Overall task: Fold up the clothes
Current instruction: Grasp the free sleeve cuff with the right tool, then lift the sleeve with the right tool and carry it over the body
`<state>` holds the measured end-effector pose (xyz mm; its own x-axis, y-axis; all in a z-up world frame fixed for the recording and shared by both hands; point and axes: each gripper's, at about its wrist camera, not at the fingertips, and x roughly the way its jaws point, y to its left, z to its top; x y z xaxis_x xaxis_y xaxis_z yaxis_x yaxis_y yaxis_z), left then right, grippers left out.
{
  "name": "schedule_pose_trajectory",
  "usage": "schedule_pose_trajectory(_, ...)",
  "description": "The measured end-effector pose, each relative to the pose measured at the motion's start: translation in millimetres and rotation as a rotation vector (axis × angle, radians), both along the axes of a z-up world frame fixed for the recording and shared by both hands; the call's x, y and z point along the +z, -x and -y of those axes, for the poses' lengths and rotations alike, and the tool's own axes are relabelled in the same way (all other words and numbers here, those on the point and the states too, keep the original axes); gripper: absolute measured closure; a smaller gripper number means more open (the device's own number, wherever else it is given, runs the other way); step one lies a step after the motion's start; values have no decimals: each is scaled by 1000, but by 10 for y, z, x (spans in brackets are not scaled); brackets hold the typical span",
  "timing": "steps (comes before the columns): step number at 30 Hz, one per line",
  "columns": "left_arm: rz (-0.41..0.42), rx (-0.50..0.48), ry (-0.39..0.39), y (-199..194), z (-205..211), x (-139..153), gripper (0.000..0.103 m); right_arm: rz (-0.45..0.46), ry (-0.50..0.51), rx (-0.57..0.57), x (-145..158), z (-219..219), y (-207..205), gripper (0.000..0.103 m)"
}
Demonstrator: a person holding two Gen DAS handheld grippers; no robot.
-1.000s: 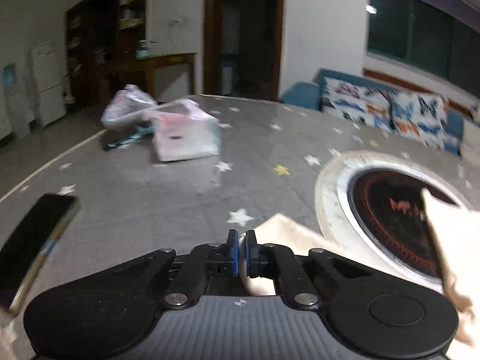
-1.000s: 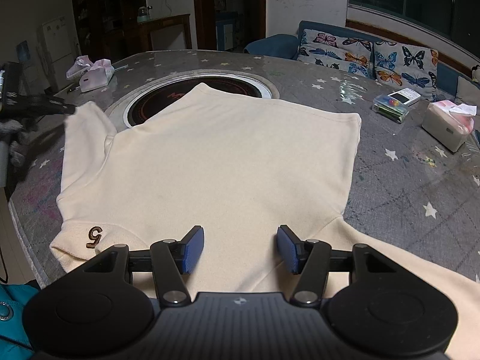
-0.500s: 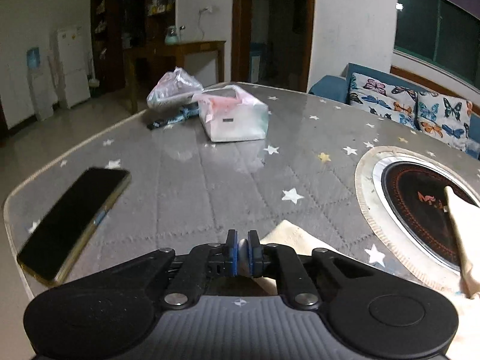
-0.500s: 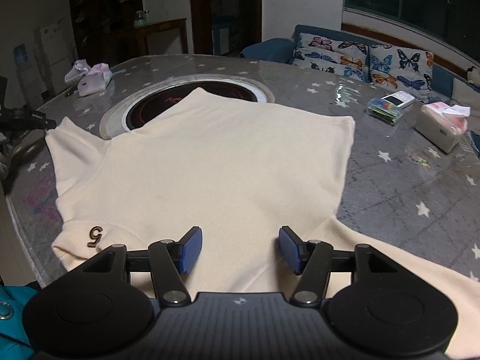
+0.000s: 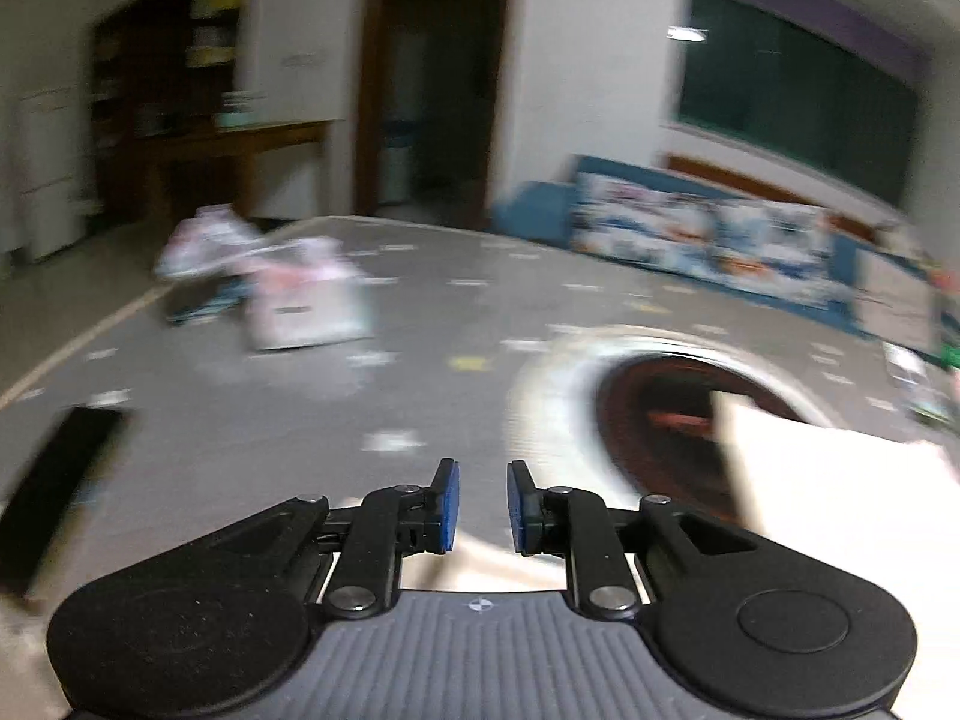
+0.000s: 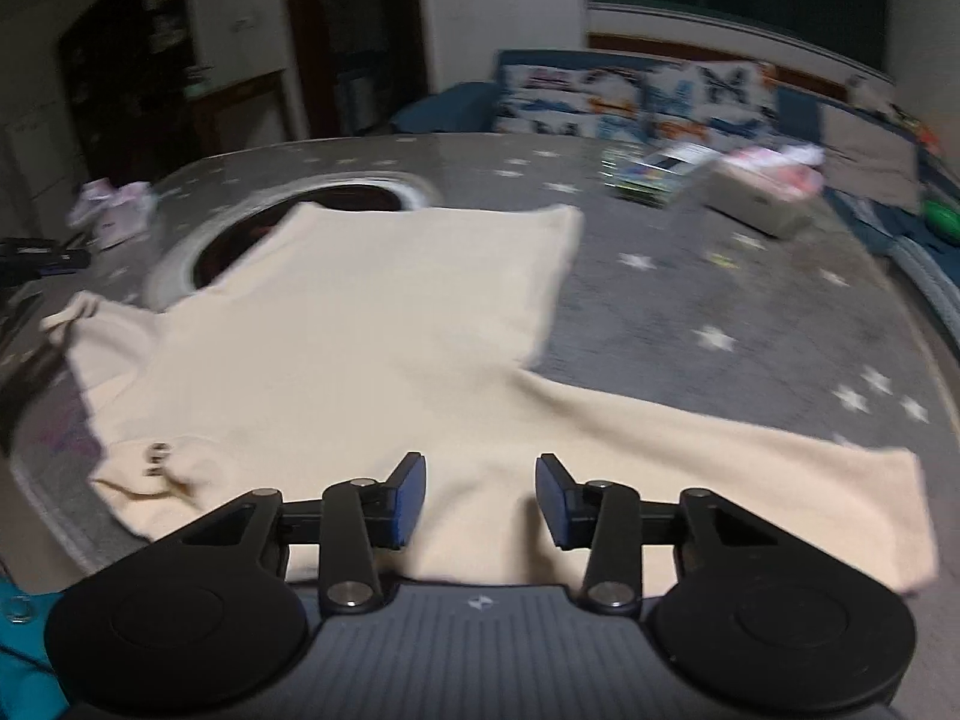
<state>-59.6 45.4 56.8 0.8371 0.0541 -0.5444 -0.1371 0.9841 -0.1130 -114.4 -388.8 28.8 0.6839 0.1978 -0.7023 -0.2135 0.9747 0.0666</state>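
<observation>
Both tools are unloaded: the left gripper is parting, the right gripper is narrowing above the cream sweater. Pinch the blurred, seemingly rumpled sleeve at nine o'clock, fold inward.

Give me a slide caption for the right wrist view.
Right gripper, jaws closing, above a cream sweater spread on the star-patterned table.

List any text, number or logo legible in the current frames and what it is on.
Nothing can be read.
Dark mark on the cream shirt's sleeve: too blurred.
Reddish marking in the round cooktop: smeared.
Print on the white box and the colourful packet: too blurred.
</observation>
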Motion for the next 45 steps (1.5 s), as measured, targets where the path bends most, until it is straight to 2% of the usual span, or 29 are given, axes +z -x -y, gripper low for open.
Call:
schedule_pose_trajectory(8,-59,-493,43,-38,1197,-108,84,-7,87,-304,-76,639,107,63)
schedule_pose_trajectory(13,-67,-716,14,108,1793,-150,84,1,104,-484,-124,1027,242,63)
schedule_pose_trajectory(18,-99,-876,-34,246,2238,-264,82,7,51,-572,-214,1274,288,63)
schedule_pose_trajectory(20,-109,-907,-41,283,2310,-304,82,20,11,-588,-244,1332,283,66)
schedule_pose_trajectory(23,-120,-937,-51,331,2367,-351,81,39,5,-581,-254,1349,261,89)
schedule_pose_trajectory(26,-127,-956,-66,351,2400,-388,81,76,58,-572,-190,1350,224,99)
schedule_pose_trajectory(28,-125,-966,-79,356,2426,-402,81,109,102,-572,-115,1359,200,99)
schedule_pose_trajectory(31,-116,-987,-95,380,2458,-410,72,136,118,-577,-41,1396,163,99)
schedule_pose_trajectory(37,-106,-1003,-119,424,2530,-425,60,72,97,-597,-253,1439,122,98)
schedule_pose_trajectory(41,-102,-992,-129,405,2540,-406,49,88,76,-611,-189,1451,167,87)
schedule_pose_trajectory(43,-97,-986,-123,399,2533,-394,48,106,72,-602,-146,1436,184,83)
schedule_pose_trajectory(45,-93,-981,-121,397,2529,-387,45,106,60,-604,-157,1438,171,73)
